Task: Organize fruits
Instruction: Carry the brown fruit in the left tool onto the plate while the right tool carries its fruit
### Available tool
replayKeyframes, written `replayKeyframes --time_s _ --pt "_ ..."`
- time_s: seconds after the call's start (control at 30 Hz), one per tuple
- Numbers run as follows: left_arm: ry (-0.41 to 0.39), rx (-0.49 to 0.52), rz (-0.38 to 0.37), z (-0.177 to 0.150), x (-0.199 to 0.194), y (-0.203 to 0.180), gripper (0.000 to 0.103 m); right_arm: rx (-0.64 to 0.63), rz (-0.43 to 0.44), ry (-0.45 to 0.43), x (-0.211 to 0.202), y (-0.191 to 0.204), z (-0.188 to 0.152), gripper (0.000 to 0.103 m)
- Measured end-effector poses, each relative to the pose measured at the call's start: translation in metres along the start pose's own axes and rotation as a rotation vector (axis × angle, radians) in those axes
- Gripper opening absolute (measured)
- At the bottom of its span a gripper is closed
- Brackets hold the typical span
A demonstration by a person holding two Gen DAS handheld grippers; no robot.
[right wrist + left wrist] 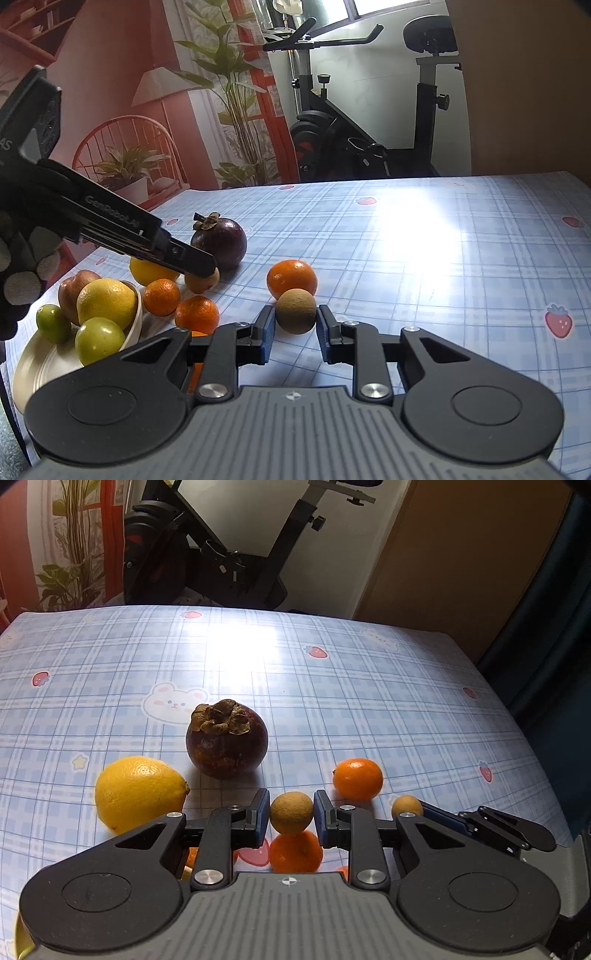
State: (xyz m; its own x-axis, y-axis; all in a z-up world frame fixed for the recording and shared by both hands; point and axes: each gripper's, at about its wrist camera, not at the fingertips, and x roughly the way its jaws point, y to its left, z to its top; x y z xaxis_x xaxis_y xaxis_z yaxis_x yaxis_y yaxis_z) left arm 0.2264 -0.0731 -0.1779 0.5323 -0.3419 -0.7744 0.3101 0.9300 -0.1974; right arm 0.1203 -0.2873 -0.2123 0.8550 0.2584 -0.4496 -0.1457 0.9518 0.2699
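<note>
While both tongs pinch longans | left tongs (291, 818) | right tongs (295, 325) | far tabletop (461, 240) open

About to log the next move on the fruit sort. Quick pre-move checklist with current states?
1. Left gripper shut on a small brown fruit, pads on both sides: ok.
2. Right gripper shut on the other small brown fruit: ok.
3. Left fruit lifted off the tablecloth: ok in the right wrist view.
4. Right fruit lifted: cannot tell.
5. White dish has bare room: ok; the bowl in it looks full.
6. Loose fruit remaining, mangosteen, lemon, oranges: not ok, unsorted.
</note>
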Motion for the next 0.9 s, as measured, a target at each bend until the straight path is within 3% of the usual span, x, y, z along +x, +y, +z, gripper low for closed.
replayKeyframes --time_s 0.2,0.4,0.7,0.9 --pt "-0.046 -0.036 -0.018 -0.013 -0.044 0.018 0.027 0.005 -0.012 0.017 0.002 0.002 0.000 0.026" --pt "-0.109 -0.040 0.026 -0.032 -0.089 0.041 0.027 0.048 0.007 0.045 -0.005 0.010 0.006 0.026" --pt "-0.109 -0.080 0.081 -0.062 -0.113 0.086 0.027 -0.067 0.130 0.049 -0.003 0.092 0.023 0.026" --pt "-0.106 -0.076 0.061 -0.086 -0.123 0.097 0.027 -0.083 0.193 0.091 0.007 0.132 0.020 0.026"
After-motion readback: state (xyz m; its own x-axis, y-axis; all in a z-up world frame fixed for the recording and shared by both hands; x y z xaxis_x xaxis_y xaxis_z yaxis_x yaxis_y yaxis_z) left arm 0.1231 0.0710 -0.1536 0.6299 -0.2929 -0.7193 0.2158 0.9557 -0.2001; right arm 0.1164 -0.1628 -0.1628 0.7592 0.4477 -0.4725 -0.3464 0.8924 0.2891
